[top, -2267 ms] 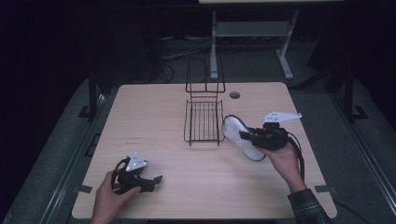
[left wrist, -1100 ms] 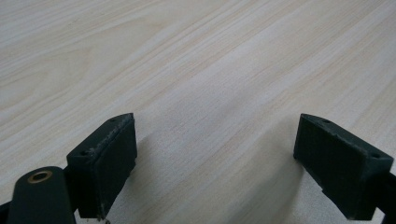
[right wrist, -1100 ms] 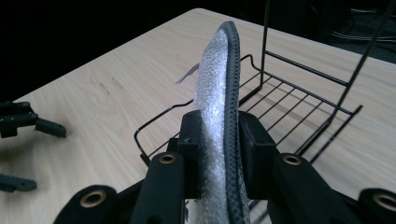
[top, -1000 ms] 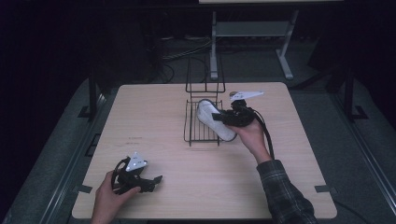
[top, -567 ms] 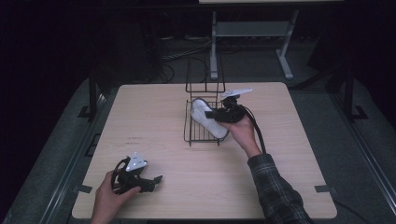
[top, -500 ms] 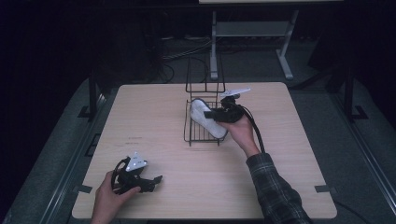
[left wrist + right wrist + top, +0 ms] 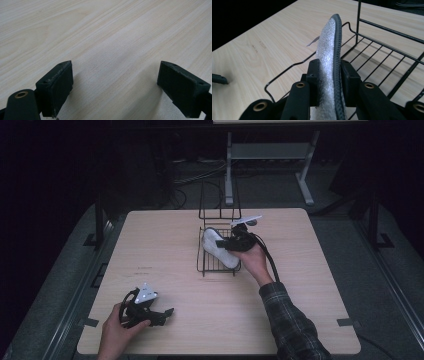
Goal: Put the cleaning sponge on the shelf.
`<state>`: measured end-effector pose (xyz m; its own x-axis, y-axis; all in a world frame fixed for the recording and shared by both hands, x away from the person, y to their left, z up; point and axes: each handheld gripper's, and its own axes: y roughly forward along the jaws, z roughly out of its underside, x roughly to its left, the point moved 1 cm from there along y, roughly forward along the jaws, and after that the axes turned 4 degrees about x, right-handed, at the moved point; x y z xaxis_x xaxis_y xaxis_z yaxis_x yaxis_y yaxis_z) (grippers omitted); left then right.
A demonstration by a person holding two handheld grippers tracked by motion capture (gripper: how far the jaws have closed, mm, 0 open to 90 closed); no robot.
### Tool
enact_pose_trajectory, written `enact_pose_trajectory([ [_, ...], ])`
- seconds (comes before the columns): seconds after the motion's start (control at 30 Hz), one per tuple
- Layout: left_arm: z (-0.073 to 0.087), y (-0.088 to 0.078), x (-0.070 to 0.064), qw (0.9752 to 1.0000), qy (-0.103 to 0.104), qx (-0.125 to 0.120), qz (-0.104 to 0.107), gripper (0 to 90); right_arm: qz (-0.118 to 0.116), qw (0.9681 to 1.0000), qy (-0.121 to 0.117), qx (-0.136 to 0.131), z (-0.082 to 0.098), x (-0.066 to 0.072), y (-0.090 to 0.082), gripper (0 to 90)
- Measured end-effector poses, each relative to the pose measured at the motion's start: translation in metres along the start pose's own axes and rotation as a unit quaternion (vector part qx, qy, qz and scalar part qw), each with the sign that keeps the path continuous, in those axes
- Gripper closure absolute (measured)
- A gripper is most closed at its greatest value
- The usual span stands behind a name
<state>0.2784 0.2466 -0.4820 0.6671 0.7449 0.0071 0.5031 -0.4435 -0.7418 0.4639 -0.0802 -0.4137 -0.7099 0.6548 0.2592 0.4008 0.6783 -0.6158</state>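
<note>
A white flat slipper [image 7: 214, 246] with a dark stitched edge hangs edge-up over the black wire rack [image 7: 218, 272] at the middle back of the table. My right gripper [image 7: 226, 245] is shut on it. In the right gripper view the jaws press both faces of the slipper [image 7: 329, 40], my right gripper [image 7: 329, 72] sits just above the rack's wires [image 7: 372, 52]. My left gripper [image 7: 162, 314] rests on the table at the front left, held by a hand. Its jaws stand wide apart over bare wood, my left gripper [image 7: 115, 85] holding nothing.
The light wooden table [image 7: 310, 285] has open room to the left and right of the rack. The rack's upright back wall [image 7: 219, 202] rises at its far side. A grey metal stand [image 7: 270, 155] is behind the table on the dark floor.
My right hand has carried the slipper from the table's right side leftward over the wire rack and lowered it a little. The left gripper has stayed put.
</note>
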Motion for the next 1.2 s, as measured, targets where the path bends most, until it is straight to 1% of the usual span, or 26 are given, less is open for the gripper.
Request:
enact_pose_trajectory([
  [0.03,0.0,0.0,0.0,1.0,0.0,0.0,0.0,12.4,0.004,1.0,0.001,0.002,0.001,-0.003,0.001,70.4],
  [0.2,0.0,0.0,0.0,1.0,0.0,0.0,0.0,12.4,0.014,0.9999,-0.003,0.005,0.002,-0.006,0.004,67.7],
  [0.23,0.0,0.0,0.0,1.0,0.0,0.0,0.0,12.4,0.017,0.9998,-0.002,0.011,0.0,-0.008,0.005,65.7],
  [0.3,0.0,0.0,0.0,1.0,0.0,0.0,0.0,12.4,0.026,0.9995,-0.01,0.015,-0.001,-0.007,0.006,64.3],
  [0.33,0.0,0.0,0.0,1.0,0.0,0.0,0.0,12.4,0.026,0.9995,-0.01,0.015,-0.001,-0.007,0.006,64.3],
  [0.37,0.0,0.0,0.0,1.0,0.001,0.0,0.0,12.4,0.037,0.999,-0.016,0.02,-0.003,-0.006,0.007,62.0],
  [0.43,0.0,0.0,0.0,1.0,0.0,0.0,0.0,12.4,0.047,0.9984,-0.02,0.025,-0.004,-0.005,0.009,58.6],
  [0.47,0.0,0.0,0.0,1.0,0.001,0.001,0.0,12.4,0.047,0.9983,-0.02,0.026,-0.004,-0.005,0.009,57.1],
  [0.53,0.0,0.0,0.0,1.0,0.001,0.001,0.0,12.4,0.05,0.9981,-0.017,0.03,-0.003,-0.006,0.012,51.3],
  [0.6,0.0,0.0,0.0,1.0,0.003,0.002,0.0,12.4,0.049,0.9982,-0.01,0.033,-0.002,-0.007,0.013,47.8],
  [0.73,0.0,0.0,0.0,1.0,0.001,0.001,0.0,12.4,0.055,0.998,-0.008,0.029,0.0,-0.008,0.013,38.2],
  [0.77,0.0,0.0,0.0,1.0,0.001,0.001,0.0,12.4,0.061,0.9978,-0.008,0.027,0.0,-0.008,0.013,36.3],
  [0.8,0.0,0.0,0.0,1.0,0.001,0.001,0.0,12.4,0.061,0.9978,-0.008,0.027,0.0,-0.008,0.013,36.3],
  [0.83,0.0,0.0,0.0,1.0,0.002,0.001,0.0,12.4,0.064,0.9977,-0.009,0.022,0.001,-0.009,0.011,32.7],
  [0.97,0.0,0.0,0.0,1.0,0.001,0.001,0.0,12.4,0.063,0.9979,-0.003,0.011,0.0,-0.011,0.006,28.5],
  [1.03,0.0,0.0,0.0,1.0,0.001,0.001,0.0,12.4,0.07,0.9975,-0.008,0.009,0.0,-0.011,0.004,26.1],
  [1.1,0.0,0.0,0.0,1.0,0.001,0.002,0.0,12.4,0.071,0.9974,-0.01,0.007,0.0,-0.011,0.003,25.2],
  [1.13,0.0,0.0,0.0,1.0,0.001,0.001,0.0,12.4,0.075,0.9971,-0.007,0.002,0.0,-0.012,0.0,24.1],
  [1.2,0.0,0.0,0.0,1.0,0.002,0.001,0.0,12.4,0.075,0.9972,-0.004,0.001,0.0,-0.012,-0.001,24.1],
])
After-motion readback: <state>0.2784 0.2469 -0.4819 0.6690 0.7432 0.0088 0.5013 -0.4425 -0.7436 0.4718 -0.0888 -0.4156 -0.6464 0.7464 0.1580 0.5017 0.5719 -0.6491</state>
